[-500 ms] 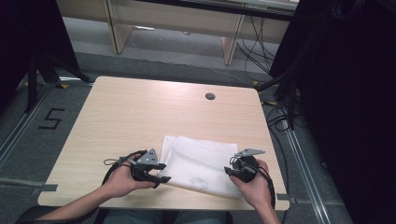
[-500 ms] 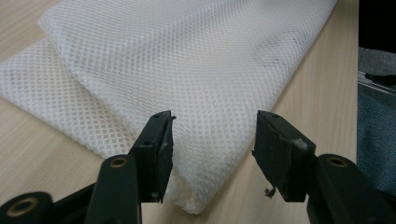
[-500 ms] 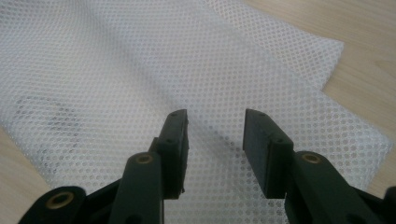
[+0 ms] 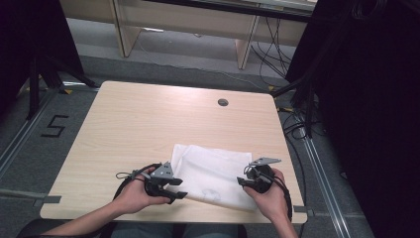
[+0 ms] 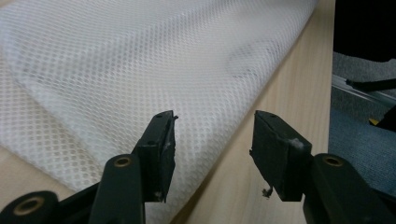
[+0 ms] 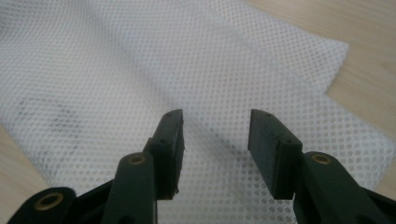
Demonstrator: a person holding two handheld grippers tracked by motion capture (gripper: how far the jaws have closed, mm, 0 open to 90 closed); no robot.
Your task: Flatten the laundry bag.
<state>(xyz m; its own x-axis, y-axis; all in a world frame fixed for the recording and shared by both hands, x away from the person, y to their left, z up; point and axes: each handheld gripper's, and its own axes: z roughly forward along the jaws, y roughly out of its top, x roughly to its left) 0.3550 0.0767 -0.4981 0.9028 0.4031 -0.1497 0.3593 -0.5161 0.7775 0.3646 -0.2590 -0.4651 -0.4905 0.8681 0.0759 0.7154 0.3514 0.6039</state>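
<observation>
I have a white mesh bag (image 4: 213, 176) lying flat on the desk (image 4: 148, 124), at the desk's near edge, between my two tools. It is the one container here, and I cannot tell whether anything is inside: it lies flat, and I can make out no opening or zip. A faint grey mark shows through the weave near the bag's near edge in the high view; in the left gripper view it is a dim smudge (image 5: 245, 65), too blurred to read. The left hand-held gripper (image 4: 173, 188) sits just beside the bag's left edge, its jaws spread with nothing between the pads; its own view shows one jaw over the mesh and the other over bare desk, so it straddles the bag's border. The right hand-held gripper (image 4: 246, 181) is at the bag's right end, jaws also spread and empty, both hanging over the mesh. Whether either touches the cloth I cannot say. The right gripper view shows a folded layer and a corner (image 6: 338, 51) of the bag, which the high view renders as one plain white sheet. From above I also see a round grommet (image 4: 223, 102) well beyond the bag, toward the desk's far edge.
</observation>
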